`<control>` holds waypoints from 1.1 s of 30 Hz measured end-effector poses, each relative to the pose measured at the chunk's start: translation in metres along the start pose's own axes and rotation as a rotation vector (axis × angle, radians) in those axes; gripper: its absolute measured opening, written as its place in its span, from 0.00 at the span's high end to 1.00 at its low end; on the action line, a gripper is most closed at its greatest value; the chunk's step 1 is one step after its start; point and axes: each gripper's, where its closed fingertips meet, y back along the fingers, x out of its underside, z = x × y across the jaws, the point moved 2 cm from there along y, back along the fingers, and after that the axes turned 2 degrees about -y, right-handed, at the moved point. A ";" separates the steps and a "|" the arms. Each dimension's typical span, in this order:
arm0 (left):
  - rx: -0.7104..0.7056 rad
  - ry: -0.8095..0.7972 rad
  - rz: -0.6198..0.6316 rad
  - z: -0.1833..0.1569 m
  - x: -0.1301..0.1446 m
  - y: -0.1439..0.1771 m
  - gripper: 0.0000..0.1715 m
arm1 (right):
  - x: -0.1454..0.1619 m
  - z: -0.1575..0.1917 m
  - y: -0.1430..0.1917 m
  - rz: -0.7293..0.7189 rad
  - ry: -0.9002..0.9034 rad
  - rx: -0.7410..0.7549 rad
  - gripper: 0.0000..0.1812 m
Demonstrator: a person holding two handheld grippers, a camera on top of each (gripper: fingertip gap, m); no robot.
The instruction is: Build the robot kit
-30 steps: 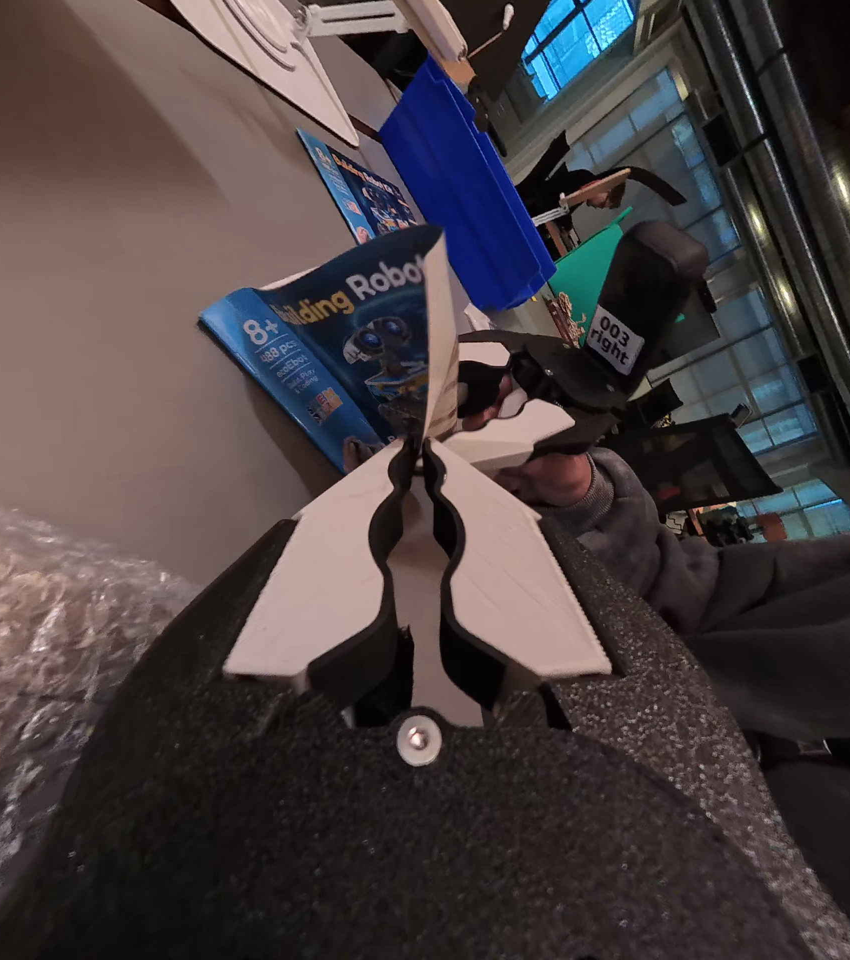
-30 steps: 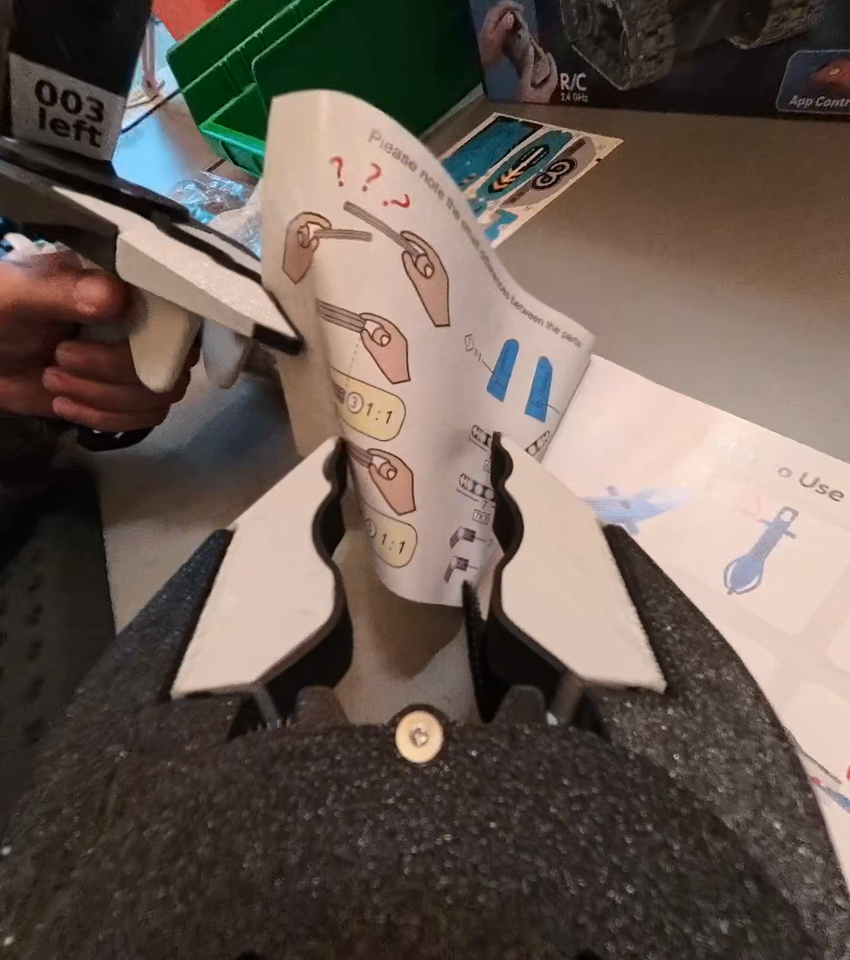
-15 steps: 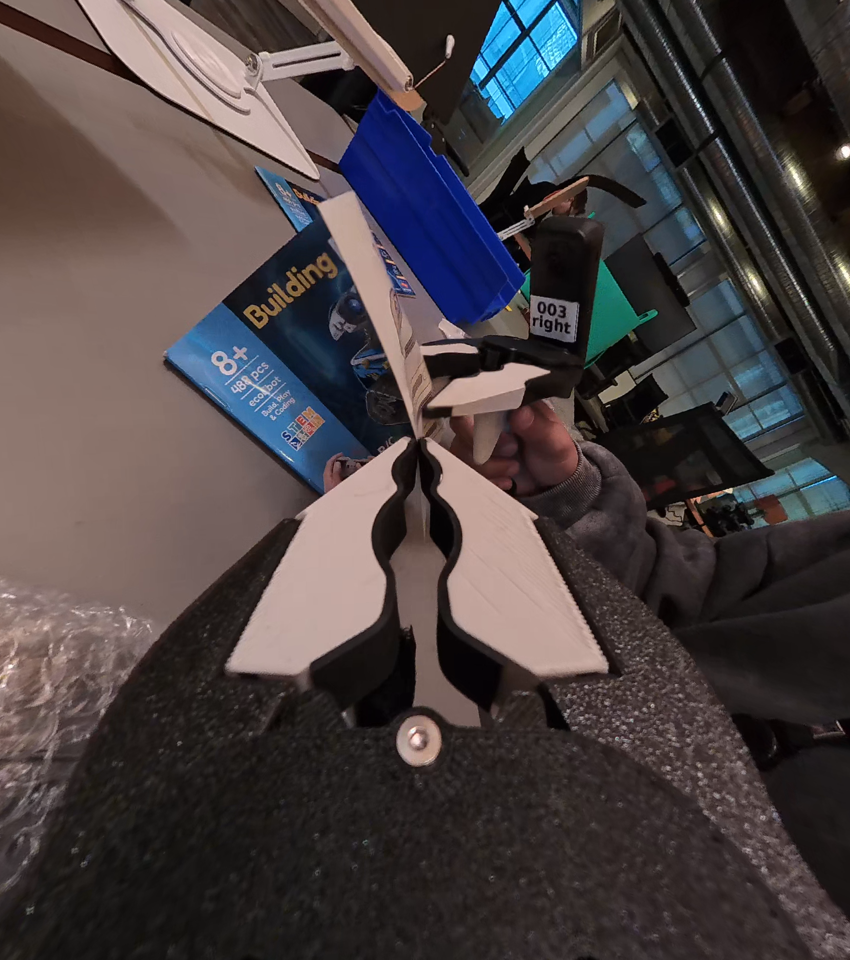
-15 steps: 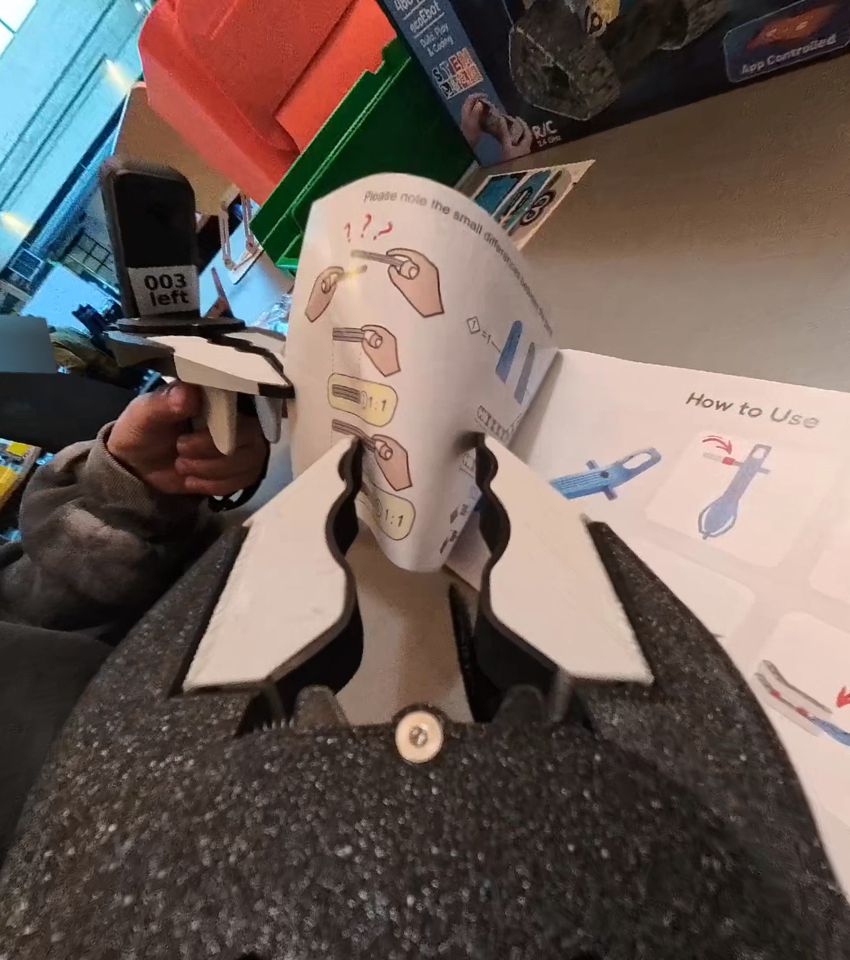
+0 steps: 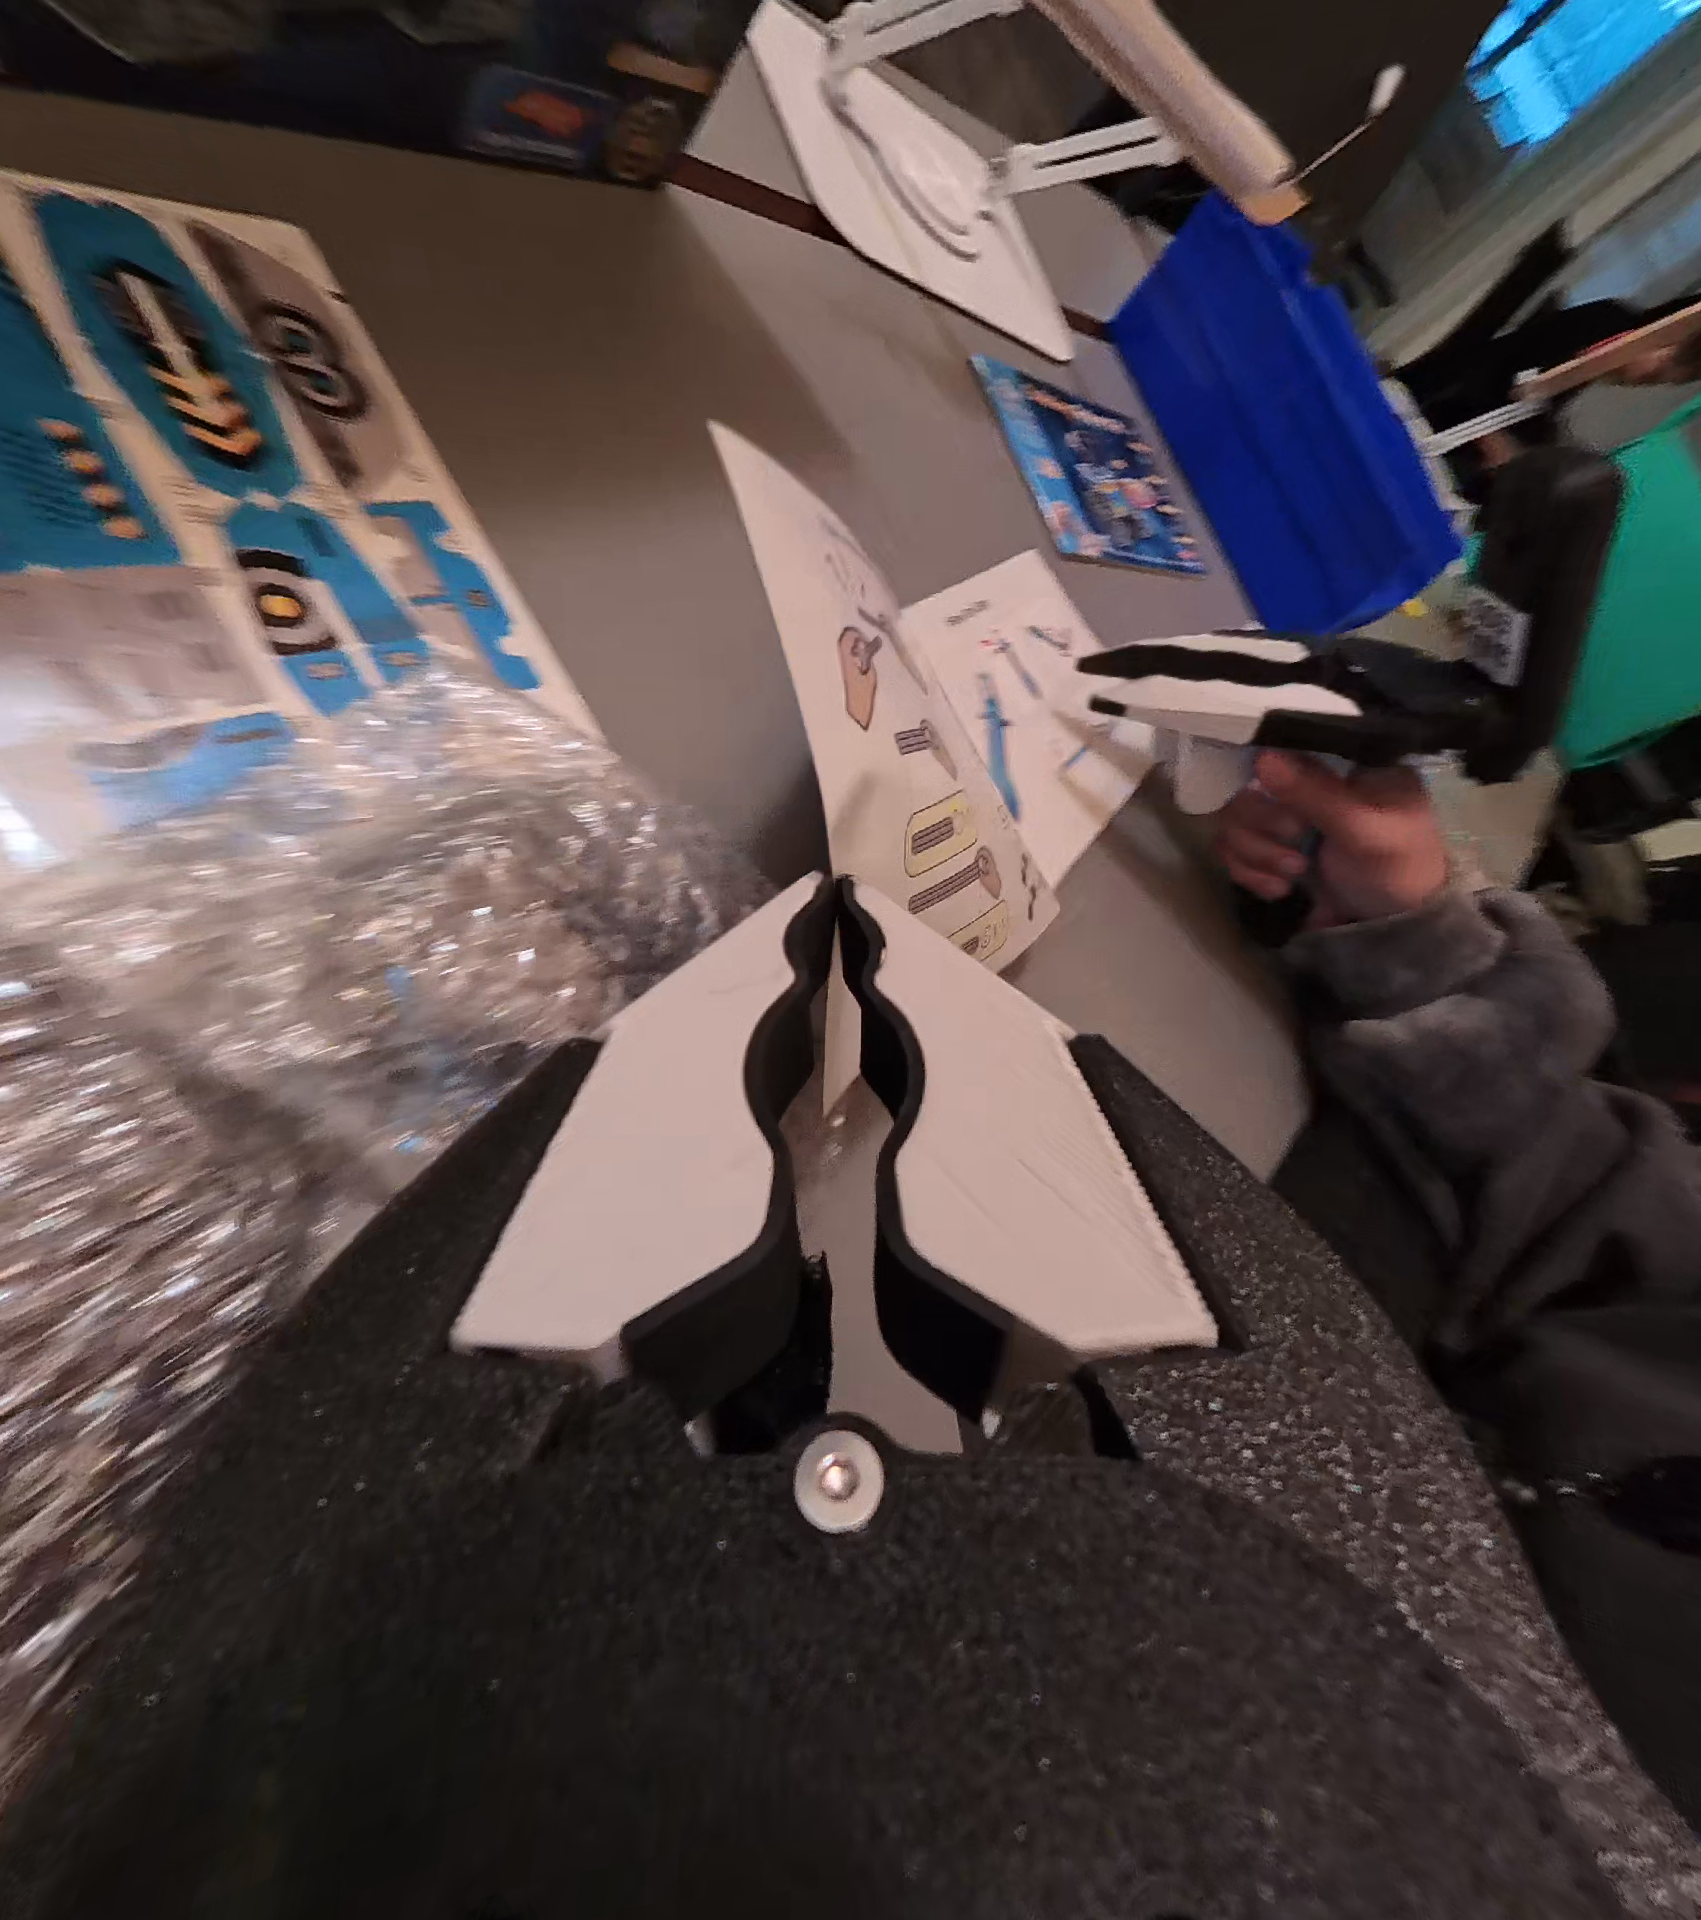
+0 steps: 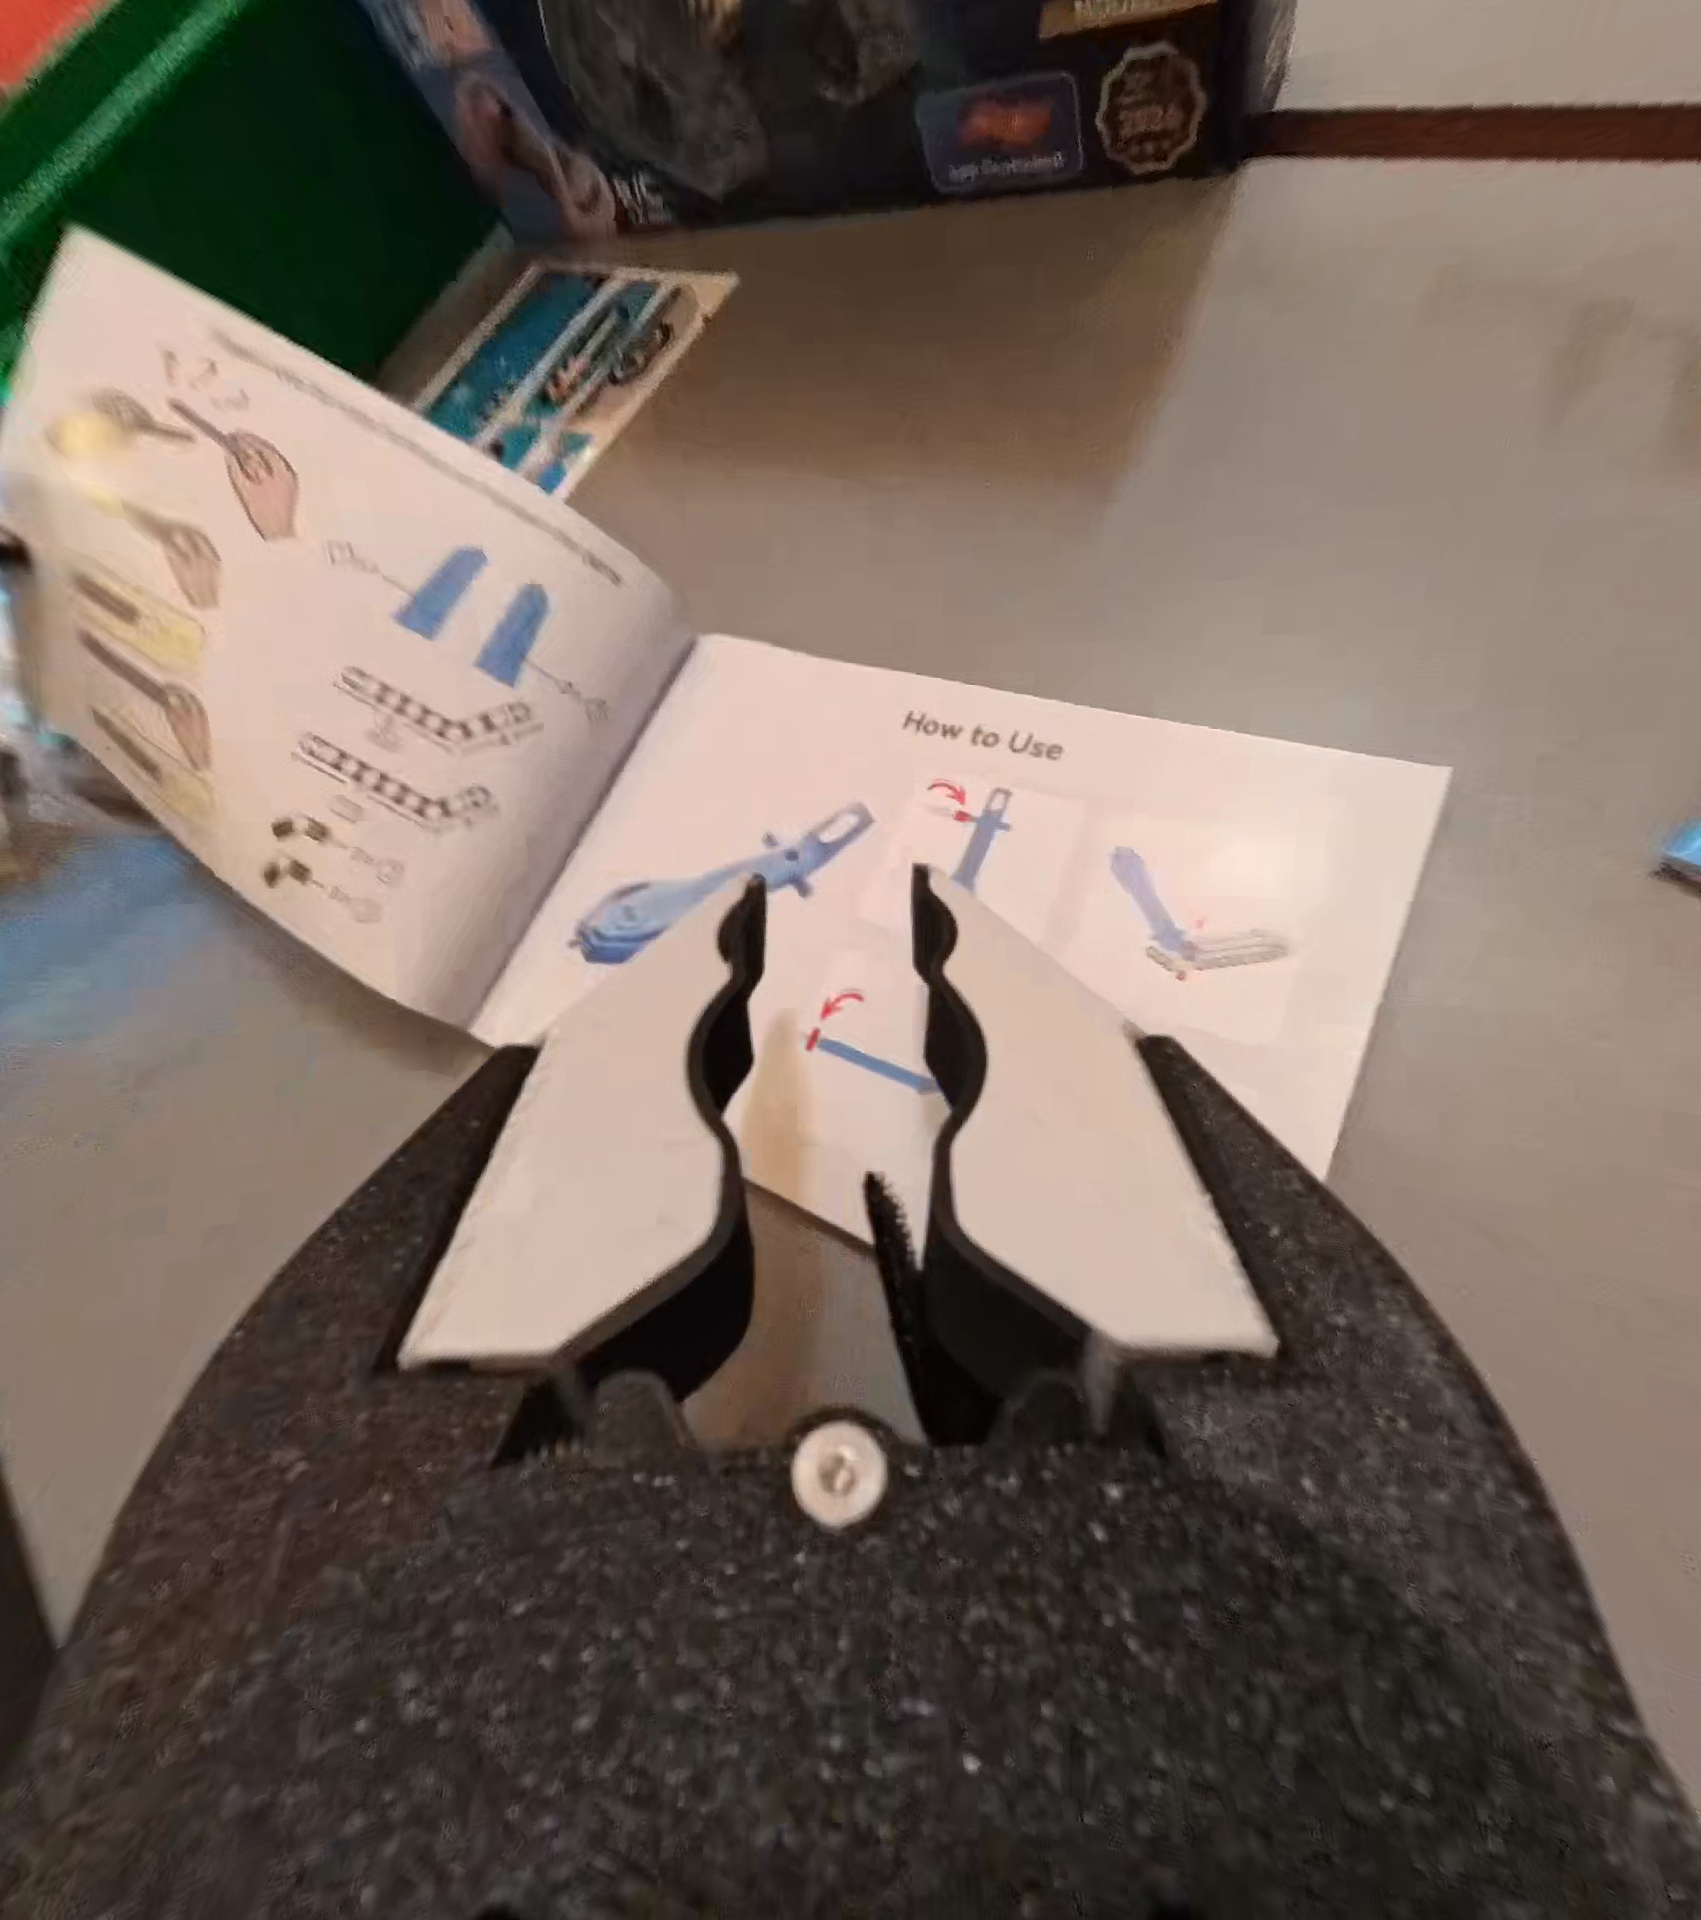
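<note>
Half a second ago my right gripper (image 6: 833, 894) flanked the raised page (image 6: 306, 644); now it hangs parted and empty above the flat page (image 6: 1085, 831) on the table (image 6: 1137, 468). My left gripper (image 5: 838, 896) pinches the raised page's edge; a hard pull might tear it, I judge.

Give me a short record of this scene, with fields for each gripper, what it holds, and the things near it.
left gripper: shut on the lifted page of the booklet
right gripper: open, holding nothing, above the flat page
booklet: open on the grey table
near: sticker sheet, bubble wrap, blue bin, toy box, green bin
</note>
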 end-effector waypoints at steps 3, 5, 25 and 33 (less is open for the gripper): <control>-0.132 -0.076 0.052 0.009 0.001 0.010 1.00 | 0.008 0.036 -0.010 0.051 0.186 -0.086 0.86; -0.192 -0.141 0.090 0.007 0.003 0.009 1.00 | 0.019 0.065 -0.020 0.095 0.316 -0.149 0.89; -0.312 -0.346 -0.040 -0.068 -0.034 -0.032 0.99 | 0.045 0.098 -0.049 0.187 0.751 0.005 1.00; -0.335 -0.313 0.222 -0.041 0.007 -0.157 1.00 | 0.047 0.098 -0.046 0.169 0.732 0.023 1.00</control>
